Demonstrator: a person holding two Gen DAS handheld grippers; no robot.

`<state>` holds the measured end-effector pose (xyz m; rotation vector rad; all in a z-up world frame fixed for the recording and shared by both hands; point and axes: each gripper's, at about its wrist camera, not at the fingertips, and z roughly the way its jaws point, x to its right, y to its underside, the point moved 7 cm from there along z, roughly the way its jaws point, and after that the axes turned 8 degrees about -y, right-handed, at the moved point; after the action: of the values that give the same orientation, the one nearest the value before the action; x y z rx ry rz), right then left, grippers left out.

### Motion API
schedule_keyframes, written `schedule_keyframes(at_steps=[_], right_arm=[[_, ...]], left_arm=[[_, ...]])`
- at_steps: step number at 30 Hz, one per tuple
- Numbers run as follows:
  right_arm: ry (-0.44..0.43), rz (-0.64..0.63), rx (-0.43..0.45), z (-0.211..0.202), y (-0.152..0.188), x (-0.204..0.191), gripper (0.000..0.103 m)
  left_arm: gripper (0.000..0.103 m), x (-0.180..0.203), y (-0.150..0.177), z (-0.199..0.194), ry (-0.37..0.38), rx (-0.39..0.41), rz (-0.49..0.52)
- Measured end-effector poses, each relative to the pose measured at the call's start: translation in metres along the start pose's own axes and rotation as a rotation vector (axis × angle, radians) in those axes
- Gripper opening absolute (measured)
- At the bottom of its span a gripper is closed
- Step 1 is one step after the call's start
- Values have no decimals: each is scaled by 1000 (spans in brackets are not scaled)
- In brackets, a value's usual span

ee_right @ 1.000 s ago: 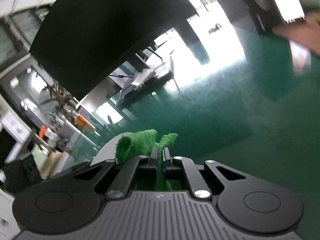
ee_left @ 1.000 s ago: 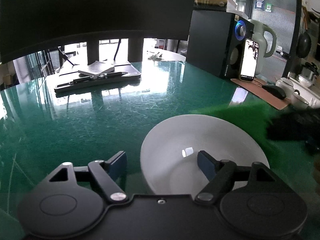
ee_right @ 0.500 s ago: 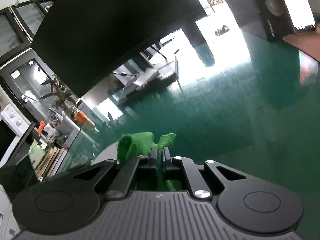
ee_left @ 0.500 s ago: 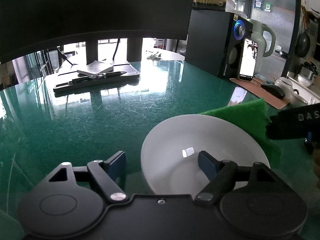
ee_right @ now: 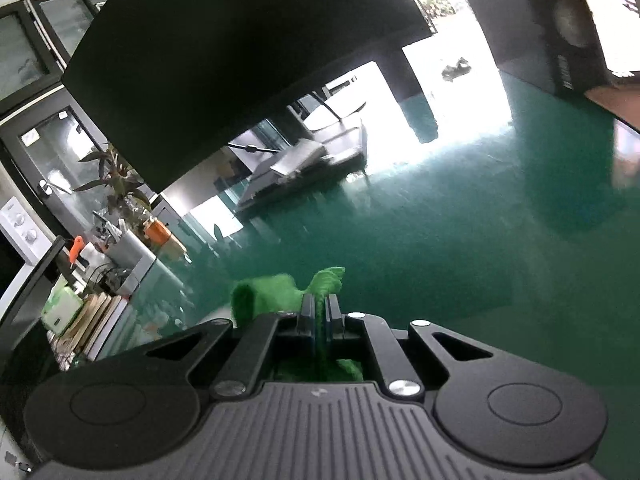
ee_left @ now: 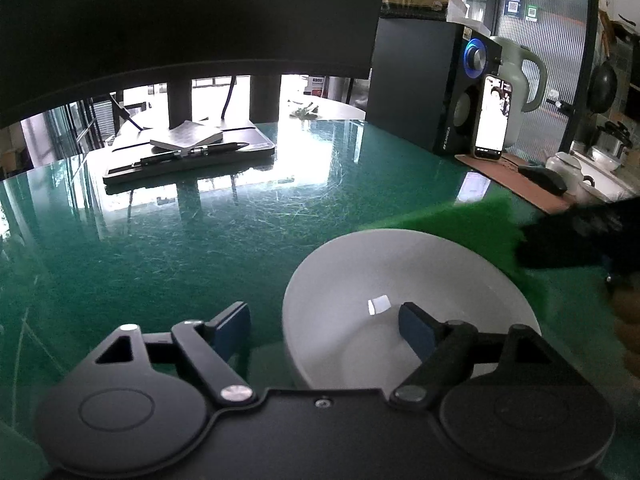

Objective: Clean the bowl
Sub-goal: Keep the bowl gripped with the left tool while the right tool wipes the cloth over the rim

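- Bowl (ee_left: 400,292) first: white and empty, it sits on the green glass tabletop (ee_left: 200,248), near and right of centre in the left wrist view; its inside looks clean and dry from here, with one bright glint on the wall, though fine dirt would be too small to tell.
- Left gripper (ee_left: 326,326): its jaws straddle the bowl's near-left rim, one blue pad outside on the table side, the other inside the bowl; they are opening at this moment and neither pad presses the rim, so the bowl is bracketed, not held.
- Green scouring cloth (ee_right: 288,292): pinched flat between the right gripper (ee_right: 319,316), whose jaws are clamped together on it; in the left wrist view the cloth hangs blurred at the bowl's far-right rim, whether touching or just above I cannot tell.
- Step in hand, as I judge it: bringing the cloth to the bowl to begin wiping; no wipe inside the bowl is visible yet.
- Next move calls for: the left jaws to close on the rim to steady the bowl, since the slick glass would let it slide; then the cloth pressed down inside and swept round the wall.
- Farther off: a monitor stand with notebook and pens (ee_left: 192,146) far left; a speaker (ee_left: 432,88), phone (ee_left: 492,118) and kettle far right; all well apart from the work.
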<state>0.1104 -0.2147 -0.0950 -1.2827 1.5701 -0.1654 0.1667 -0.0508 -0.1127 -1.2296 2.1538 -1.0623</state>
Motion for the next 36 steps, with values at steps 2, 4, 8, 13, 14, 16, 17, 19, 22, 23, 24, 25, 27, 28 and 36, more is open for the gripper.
schedule_keyframes(at_steps=[2, 4, 8, 13, 14, 16, 17, 19, 22, 23, 24, 25, 27, 28, 36], right_arm=[[0, 4, -2, -1, 1, 1, 6], [1, -2, 2, 8, -4, -1, 6], [-26, -19, 1, 46, -20, -13, 6], [-22, -24, 14, 39, -17, -14, 6], [-16, -12, 15, 31, -14, -10, 6], [-16, 7, 7, 20, -9, -4, 6], [-15, 21, -1, 11, -4, 0, 6], [-15, 41, -11, 0, 4, 5, 6], [-16, 40, -5, 3, 2, 5, 6], [-19, 39, -1, 11, -3, 4, 6], [-26, 35, 3, 21, -9, 1, 6], [-36, 27, 2, 31, -14, -2, 6], [-37, 19, 1, 41, -17, -6, 6], [-37, 15, 0, 46, -18, -8, 6], [-29, 65, 3, -2, 1, 10, 6]], left_arm=[[82, 0, 0, 0, 1, 0, 1], [82, 0, 0, 0, 2, 0, 2], [82, 0, 0, 0, 3, -1, 4], [84, 1, 1, 0, 5, -1, 6], [84, 1, 1, 0, 5, -1, 7], [84, 1, 1, 0, 6, -1, 8], [84, 1, 1, 0, 5, -1, 8], [83, 1, 1, 0, 5, -1, 7], [82, 1, 1, 0, 7, 0, 7], [82, 1, 1, 0, 8, 0, 6], [82, 1, 1, 0, 9, 0, 6], [81, 1, 1, 0, 10, 0, 5], [78, 1, 1, 0, 9, 3, 2], [74, 0, 1, -1, 10, 5, 0], [41, 6, -1, -6, 11, 36, 10]])
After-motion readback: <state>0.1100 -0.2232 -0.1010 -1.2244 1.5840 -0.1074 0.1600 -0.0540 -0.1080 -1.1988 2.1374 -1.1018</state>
